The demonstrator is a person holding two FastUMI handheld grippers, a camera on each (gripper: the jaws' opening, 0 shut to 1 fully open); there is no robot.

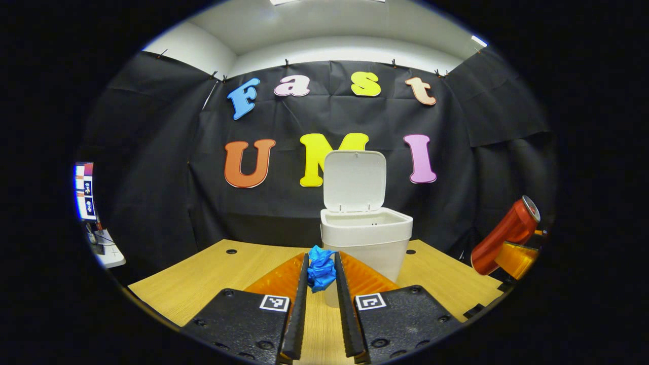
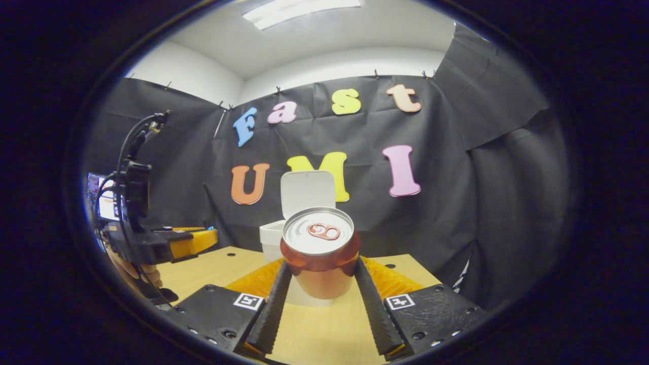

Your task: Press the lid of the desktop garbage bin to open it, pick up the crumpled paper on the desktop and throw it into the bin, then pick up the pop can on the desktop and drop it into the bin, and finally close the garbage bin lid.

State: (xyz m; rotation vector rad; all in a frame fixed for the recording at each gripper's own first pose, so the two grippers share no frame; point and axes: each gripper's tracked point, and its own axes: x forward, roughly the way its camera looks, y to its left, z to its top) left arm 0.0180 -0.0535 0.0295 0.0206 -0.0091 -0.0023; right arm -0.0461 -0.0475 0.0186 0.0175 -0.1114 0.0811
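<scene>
While pinching the crumpled paper [image 1: 321, 271] in the left gripper [image 1: 321, 278], just short of the open bin [image 1: 366, 238], carry over the rim before releasing. Keep right gripper [image 2: 320, 276] clamped on the pop can [image 2: 319, 253], lifted off the desktop [image 2: 213, 268].

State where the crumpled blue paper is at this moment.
In the left gripper view, the crumpled blue paper sits pinched between the left gripper fingers, held above the desk just in front of the open white bin.

Bright ceiling light [image 2: 299, 10] — sharp, edges warped
</scene>
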